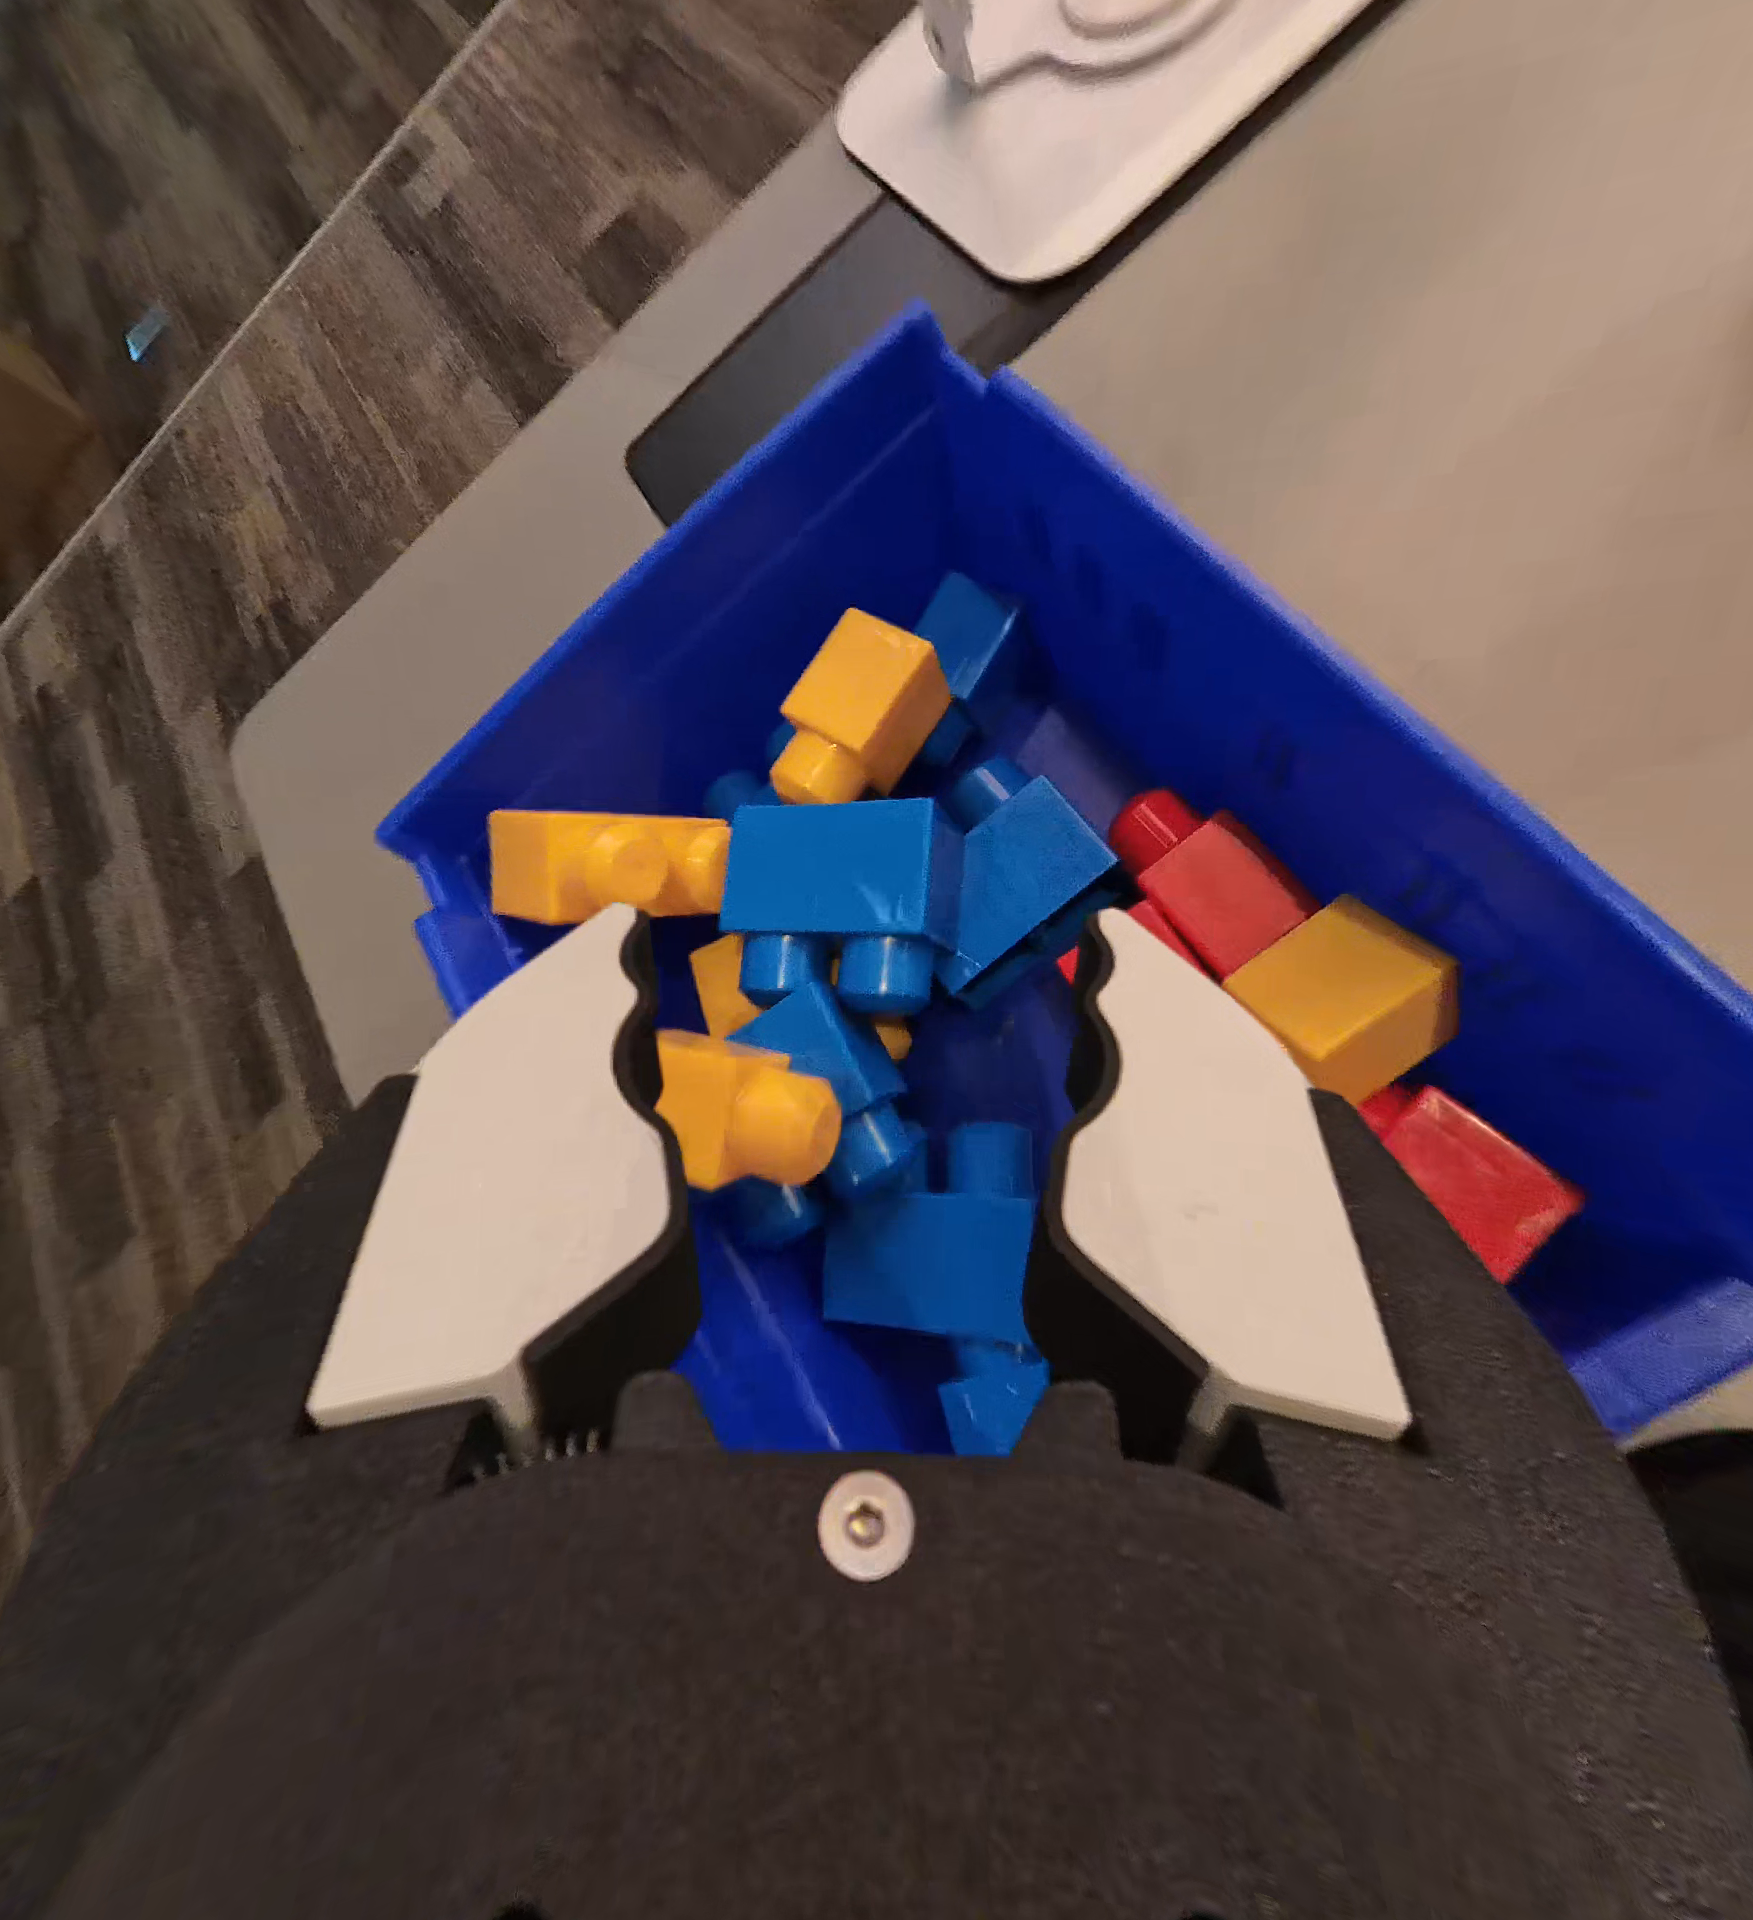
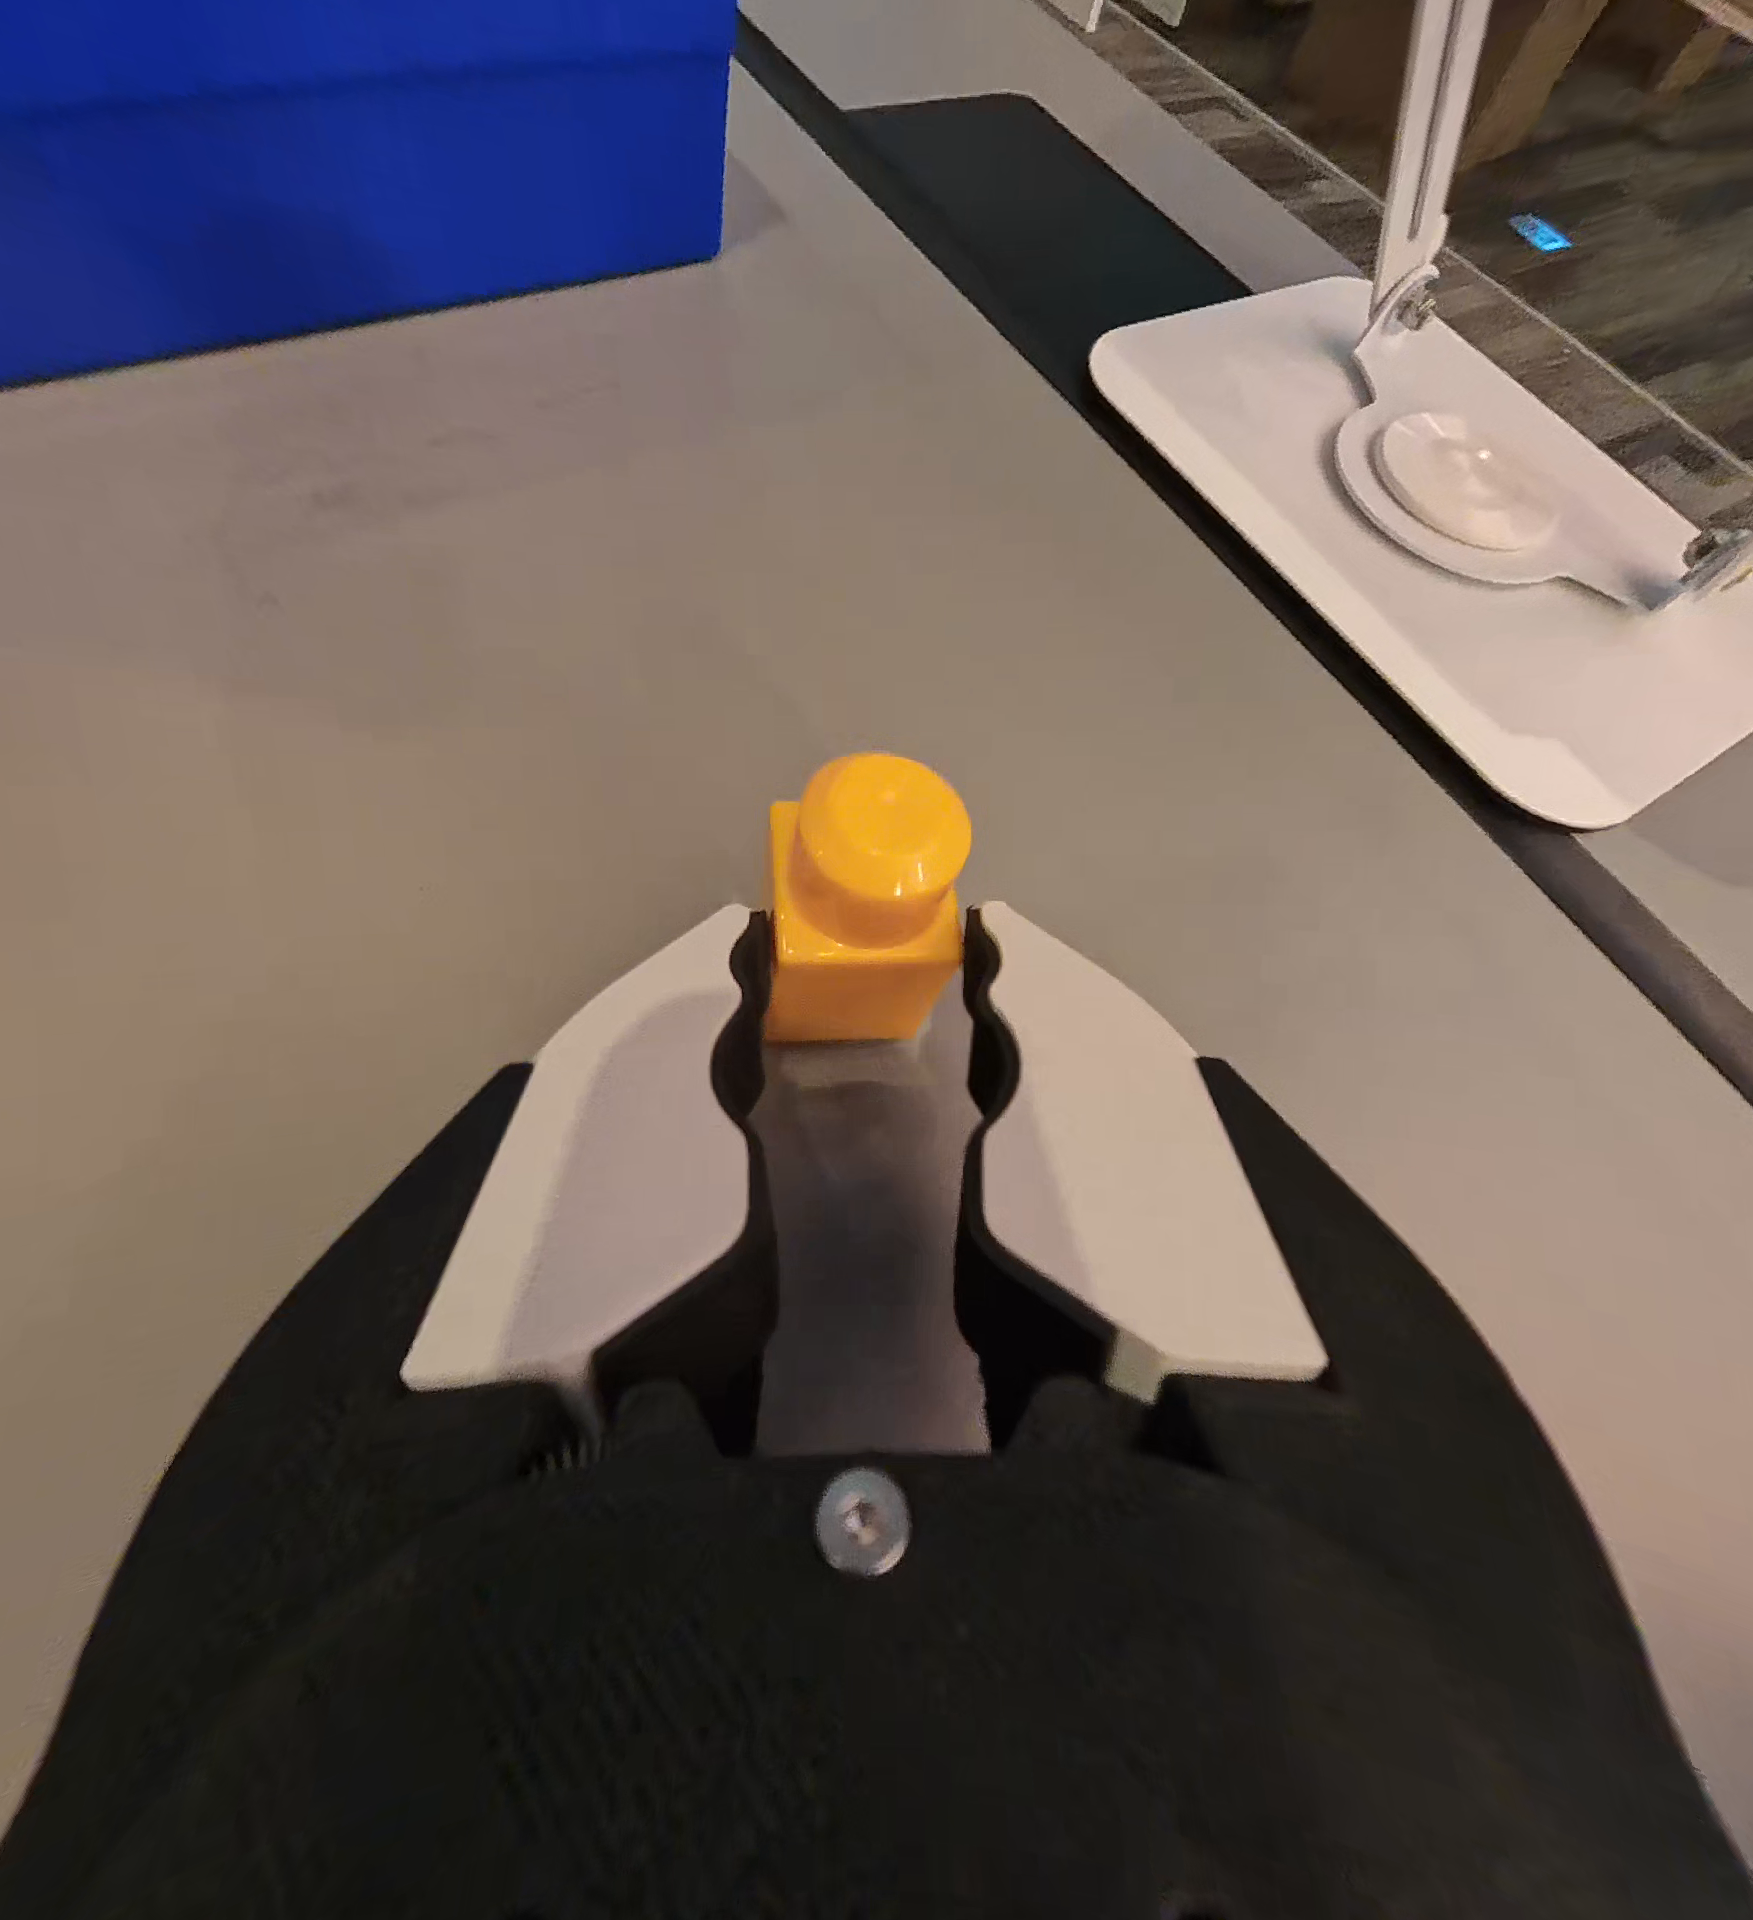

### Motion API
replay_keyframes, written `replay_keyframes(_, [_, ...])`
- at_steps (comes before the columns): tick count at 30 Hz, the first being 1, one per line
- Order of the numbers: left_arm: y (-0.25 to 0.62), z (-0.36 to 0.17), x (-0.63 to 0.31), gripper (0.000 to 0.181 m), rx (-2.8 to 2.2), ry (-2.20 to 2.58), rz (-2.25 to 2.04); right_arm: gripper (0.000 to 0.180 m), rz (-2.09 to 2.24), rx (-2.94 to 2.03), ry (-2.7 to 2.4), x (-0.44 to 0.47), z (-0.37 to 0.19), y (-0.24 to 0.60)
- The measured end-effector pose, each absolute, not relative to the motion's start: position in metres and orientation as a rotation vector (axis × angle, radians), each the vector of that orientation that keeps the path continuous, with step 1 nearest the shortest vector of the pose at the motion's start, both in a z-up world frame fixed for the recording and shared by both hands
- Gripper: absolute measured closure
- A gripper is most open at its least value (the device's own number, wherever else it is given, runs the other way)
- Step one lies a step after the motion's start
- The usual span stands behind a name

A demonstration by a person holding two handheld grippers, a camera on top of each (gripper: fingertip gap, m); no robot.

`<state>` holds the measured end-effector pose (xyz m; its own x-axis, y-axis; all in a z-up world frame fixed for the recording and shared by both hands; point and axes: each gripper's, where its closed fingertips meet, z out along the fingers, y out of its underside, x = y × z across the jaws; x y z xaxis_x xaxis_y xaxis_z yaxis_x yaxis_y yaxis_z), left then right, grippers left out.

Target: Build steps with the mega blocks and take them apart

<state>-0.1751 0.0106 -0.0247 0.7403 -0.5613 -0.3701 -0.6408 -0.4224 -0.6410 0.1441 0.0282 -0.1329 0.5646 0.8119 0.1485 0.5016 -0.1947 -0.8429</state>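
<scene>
Two grippers work a grey table (image 2: 332, 623), where a blue bin (image 1: 1215, 644) sits near the far edge, with a white lamp base (image 2: 1474, 623) well apart to its right. The bin holds a loose heap of mega blocks in blue, yellow and red, lying at all angles, none joined into steps that can be made out. The left gripper (image 1: 864, 935) hangs over the heap with its jaws spread wide and nothing between them; a two-stud blue block (image 1: 830, 868) lies just ahead of the tips, its long axis running across the gap and its studs pointing back toward the camera. A yellow one-stud block (image 1: 747, 1112) lies close beside the left finger (image 1: 498, 1195). The right gripper (image 2: 864, 914) is low over the bare table, its jaws drawn in on either side of a single yellow block (image 2: 856, 935) standing upright, stud on top; the pads look to be touching its sides, though how firmly cannot be told. Building appears barely begun. The left gripper is nearer the supply, and its next pick would likely call for closing across the blue block's short width.
</scene>
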Motion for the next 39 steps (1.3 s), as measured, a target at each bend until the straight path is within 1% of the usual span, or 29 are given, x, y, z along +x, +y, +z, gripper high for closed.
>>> replay_keyframes(3, [0.022, -0.059, -0.166, 0.111, -2.208, 0.960, 0.114, 0.141, 0.395, -1.882, -1.067, 0.145, -0.135, 0.028])
replay_keyframes(5, [0.031, -0.077, -0.176, 0.109, -2.249, 0.988, 0.240, 0.133, 0.410, -1.894, -1.037, 0.145, -0.132, 0.028])
replay_keyframes(7, [0.038, -0.089, -0.185, 0.107, -2.260, 1.020, 0.355, 0.131, 0.442, -1.884, -1.015, 0.144, -0.125, 0.027])
replay_keyframes(14, [0.053, -0.098, -0.197, 0.108, -2.218, 1.041, 0.582, 0.131, 0.488, -1.800, -1.001, 0.142, -0.098, 0.023])
replay_keyframes(18, [0.049, -0.102, -0.196, 0.117, -2.210, 1.083, 0.590, 0.131, 0.496, -1.797, -1.011, 0.141, -0.097, 0.021])
replay_keyframes(19, [0.046, -0.104, -0.196, 0.121, -2.241, 1.075, 0.571, 0.131, 0.500, -1.799, -1.014, 0.140, -0.097, 0.021])
replay_keyframes(20, [0.042, -0.104, -0.200, 0.120, -2.270, 1.067, 0.570, 0.131, 0.505, -1.802, -1.018, 0.140, -0.098, 0.020])
replay_keyframes(21, [0.041, -0.102, -0.205, 0.113, -2.277, 1.068, 0.600, 0.131, 0.509, -1.804, -1.022, 0.139, -0.098, 0.020])
replay_keyframes(22, [0.039, -0.098, -0.209, 0.111, -2.268, 1.078, 0.637, 0.131, 0.515, -1.806, -1.026, 0.138, -0.099, 0.019])
replay_keyframes(26, [0.038, -0.094, -0.206, 0.111, -2.173, 1.164, 0.684, 0.131, 0.532, -1.812, -1.039, 0.136, -0.100, 0.017])
replay_keyframes(27, [0.039, -0.095, -0.203, 0.112, -2.134, 1.201, 0.705, 0.131, 0.536, -1.815, -1.042, 0.136, -0.101, 0.017])
replay_keyframes(31, [0.043, -0.104, -0.204, 0.130, -2.079, 1.282, 0.818, 0.131, 0.567, -1.828, -1.039, 0.135, -0.102, 0.015])
replay_keyframes(35, [0.045, -0.105, -0.203, 0.135, -2.059, 1.284, 0.822, 0.131, 0.604, -1.839, -1.021, 0.135, -0.101, 0.015])
replay_keyframes(38, [0.049, -0.100, -0.201, 0.152, -2.006, 1.280, 0.840, 0.131, 0.626, -1.848, -1.010, 0.135, -0.102, 0.015])
replay_keyframes(39, [0.050, -0.096, -0.199, 0.153, -1.987, 1.269, 0.834, 0.131, 0.634, -1.850, -1.005, 0.135, -0.101, 0.015])
